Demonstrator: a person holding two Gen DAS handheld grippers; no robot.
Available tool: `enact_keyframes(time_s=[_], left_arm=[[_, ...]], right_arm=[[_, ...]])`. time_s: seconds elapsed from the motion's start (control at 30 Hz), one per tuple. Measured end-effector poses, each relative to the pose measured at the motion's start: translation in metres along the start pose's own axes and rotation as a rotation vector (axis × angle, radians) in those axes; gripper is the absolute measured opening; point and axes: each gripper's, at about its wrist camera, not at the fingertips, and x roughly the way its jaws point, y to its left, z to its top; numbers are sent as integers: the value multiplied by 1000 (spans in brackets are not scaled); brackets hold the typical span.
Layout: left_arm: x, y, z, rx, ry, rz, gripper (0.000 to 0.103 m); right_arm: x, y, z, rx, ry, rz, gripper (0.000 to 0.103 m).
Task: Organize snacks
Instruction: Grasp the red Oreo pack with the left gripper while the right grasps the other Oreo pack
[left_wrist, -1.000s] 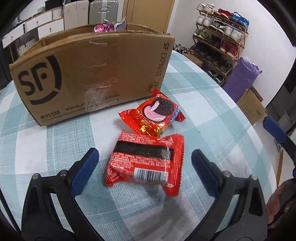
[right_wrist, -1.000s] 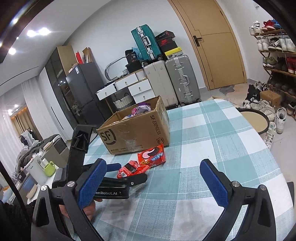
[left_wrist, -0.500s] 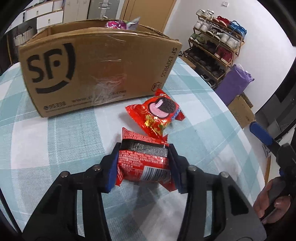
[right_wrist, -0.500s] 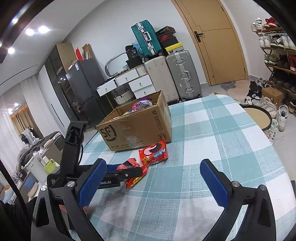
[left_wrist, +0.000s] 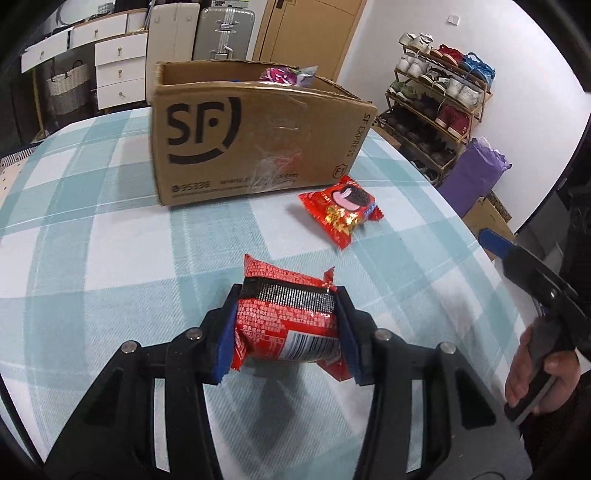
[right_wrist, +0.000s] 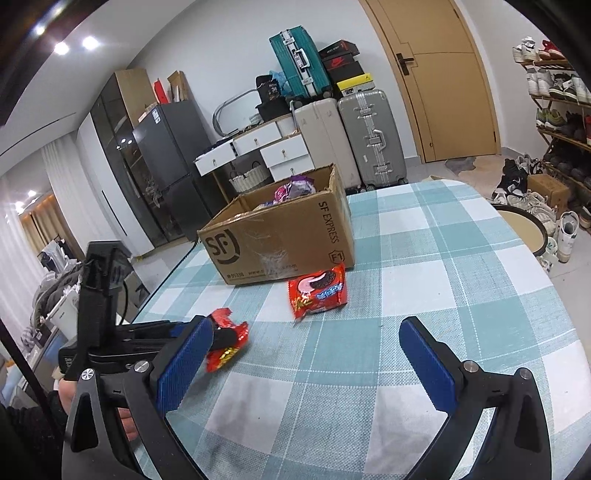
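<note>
The left gripper (left_wrist: 286, 326) clamps a crinkly red foil snack packet (left_wrist: 286, 317), probably bound for the brown cardboard box (left_wrist: 258, 136); the right gripper (right_wrist: 306, 358) waits wide, empty.

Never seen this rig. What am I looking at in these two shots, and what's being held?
No robot here: a person holds a two-finger hand-held gripper in each hand, each with a fisheye camera looking along its fingers.

In the left wrist view, the left hand-held gripper is shut on a red snack packet, barcode side up.

In the right wrist view, the right hand-held gripper is open and empty above the checked tablecloth; the left one shows there too, at lower left.

A second red cookie packet lies on the cloth beside an open cardboard box that already holds other snacks.
</note>
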Motion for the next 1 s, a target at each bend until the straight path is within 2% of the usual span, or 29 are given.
enact_keyframes(time_s=[0.17,0.4,0.77,1.0], left_arm=[[-41,17,-36,-39,-19,13,44],[-61,44,-64,-107,-23,29,44],[-82,52,-66,-142,-46,40,44],[-91,56,-70,-156,-51,53,44]], right_arm=[[11,1,0,-13,33,8,102],[41,4,7,-67,93,-6,102],[115,1,41,-150,186,-46,101],[152,6,48,-206,262,-59,82]])
